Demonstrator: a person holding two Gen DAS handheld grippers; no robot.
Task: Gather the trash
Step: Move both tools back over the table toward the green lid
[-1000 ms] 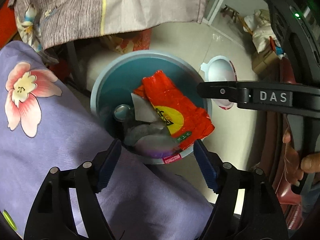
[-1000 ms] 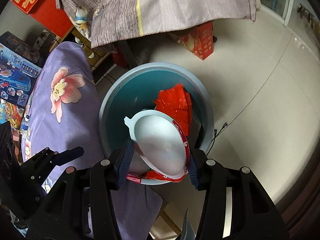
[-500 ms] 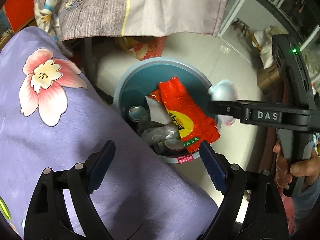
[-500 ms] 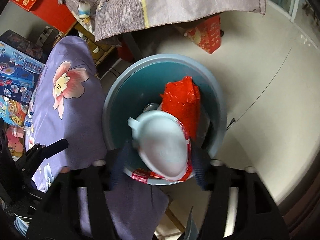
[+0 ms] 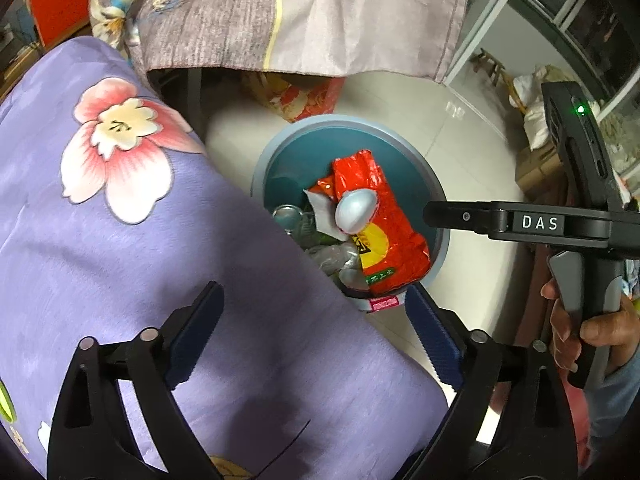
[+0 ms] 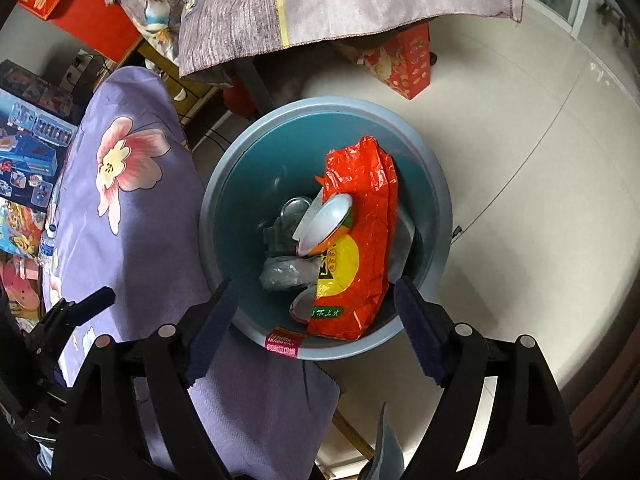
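A round blue-grey trash bin (image 6: 320, 104) (image 5: 352, 120) stands on the pale floor. In it lie a red snack wrapper (image 6: 360, 220) (image 5: 380, 216), a white plastic lid (image 6: 326, 224) (image 5: 356, 210), a can and crumpled clear plastic. My right gripper (image 6: 318, 320) hovers above the bin's near rim. Its jaws are opening and nothing is between the pads. My left gripper (image 5: 316, 336) is over the purple flowered cloth (image 5: 120, 240) beside the bin. Its jaws are opening too, and it is empty.
A grey striped cloth (image 6: 320, 8) hangs over furniture behind the bin. A red printed box (image 6: 408, 60) stands on the floor below it. Toy boxes (image 6: 28, 148) sit far left. A person's hand (image 5: 592, 332) grips the right tool's handle.
The white lid left my right gripper and dropped into the bin onto the red wrapper. Both grippers' jaws spread wider. My left gripper drew back over the purple cloth.
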